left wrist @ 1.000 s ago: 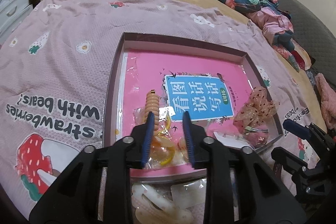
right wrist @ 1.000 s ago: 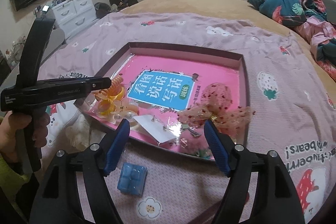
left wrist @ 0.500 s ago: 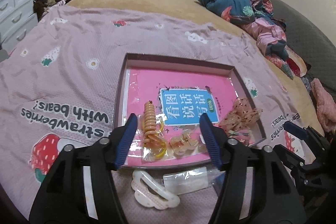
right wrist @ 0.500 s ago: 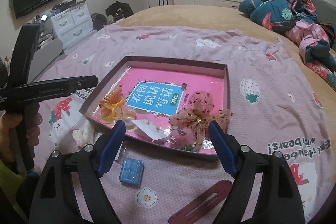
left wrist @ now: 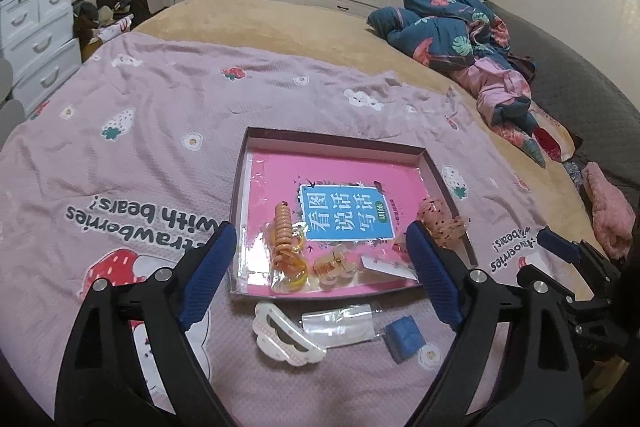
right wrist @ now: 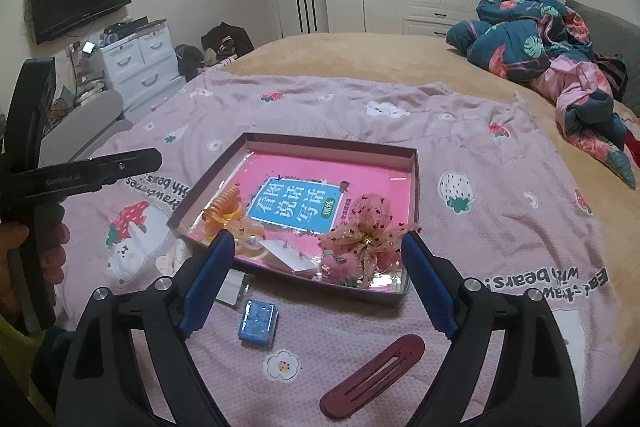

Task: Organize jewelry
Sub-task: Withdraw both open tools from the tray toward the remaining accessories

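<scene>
A shallow box (left wrist: 336,141) (right wrist: 414,183) with a pink book in it lies on the bedspread. In it are an orange spiral hair tie in a clear bag (left wrist: 285,245) (right wrist: 223,209), a small claw clip (left wrist: 334,263), a white earring card (right wrist: 286,253) and a pink mesh bow (left wrist: 440,223) (right wrist: 366,237). On the blanket before the box lie a white hair clip (left wrist: 280,333), a clear packet (left wrist: 340,321), a blue box (left wrist: 404,337) (right wrist: 258,319) and a dark red clip (right wrist: 374,369). My left gripper (left wrist: 320,275) is open and empty above the box's near edge. My right gripper (right wrist: 316,283) is open and empty.
The pink strawberry bedspread (left wrist: 140,155) covers the near half of the bed. A heap of blue and pink bedding (left wrist: 472,39) (right wrist: 552,67) lies at the far right. White drawers (right wrist: 136,63) stand at the left, wardrobes behind.
My left gripper let go of the bagged orange hair tie in the box, opened wide and drew back and up. My right gripper also drew back, bringing the dark red clip into view.
</scene>
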{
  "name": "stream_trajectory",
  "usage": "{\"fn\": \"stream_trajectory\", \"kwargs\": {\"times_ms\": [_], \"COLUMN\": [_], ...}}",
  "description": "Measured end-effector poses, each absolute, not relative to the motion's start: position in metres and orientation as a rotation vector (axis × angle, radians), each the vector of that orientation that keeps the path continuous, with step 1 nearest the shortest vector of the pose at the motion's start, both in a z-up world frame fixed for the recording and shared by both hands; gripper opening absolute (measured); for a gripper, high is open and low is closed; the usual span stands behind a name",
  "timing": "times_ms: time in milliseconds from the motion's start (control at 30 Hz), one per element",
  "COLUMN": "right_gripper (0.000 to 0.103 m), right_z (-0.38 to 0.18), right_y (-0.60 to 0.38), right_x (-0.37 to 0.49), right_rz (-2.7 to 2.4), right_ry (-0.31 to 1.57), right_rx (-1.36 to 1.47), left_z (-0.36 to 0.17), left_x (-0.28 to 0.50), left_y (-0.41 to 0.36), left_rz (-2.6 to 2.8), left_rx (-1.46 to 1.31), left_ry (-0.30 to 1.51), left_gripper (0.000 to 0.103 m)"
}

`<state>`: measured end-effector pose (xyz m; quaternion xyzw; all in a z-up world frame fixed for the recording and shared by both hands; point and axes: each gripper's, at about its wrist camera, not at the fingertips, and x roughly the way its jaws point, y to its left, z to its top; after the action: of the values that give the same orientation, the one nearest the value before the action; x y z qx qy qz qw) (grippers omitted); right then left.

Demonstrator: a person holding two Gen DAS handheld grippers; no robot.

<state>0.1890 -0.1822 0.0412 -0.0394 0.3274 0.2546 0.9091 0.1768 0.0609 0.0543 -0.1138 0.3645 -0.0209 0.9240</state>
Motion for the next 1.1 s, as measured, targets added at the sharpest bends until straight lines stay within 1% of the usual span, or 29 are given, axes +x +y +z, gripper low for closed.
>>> {"fn": "stream_trajectory", "kwargs": {"times_ms": [133, 267, 1100], "right_gripper": [0.086, 0.087, 0.088], "right_z": [0.046, 0.047, 0.023], "right_y": [-0.184, -0.183, -0.158], "right_x": [0.18, 0.172, 0.122], "right_rz": [0.527, 0.531, 0.584], "right_ry": [0.662, 0.657, 0.689], "right_rx": [-0.087, -0.091, -0.113], "left_z": [0.056, 0.055, 0.024], "left_x": [0.165, 0.151, 0.079], "left_y": [0.062, 0.063, 0.076], "left_rz": [-0.03, -0.026, 0.001], "left_rx": [-0.231, -0.233, -0.233], "left_ry": [0.74, 0.739, 0.78], "left_gripper": [0.083, 0.087, 0.087]}}
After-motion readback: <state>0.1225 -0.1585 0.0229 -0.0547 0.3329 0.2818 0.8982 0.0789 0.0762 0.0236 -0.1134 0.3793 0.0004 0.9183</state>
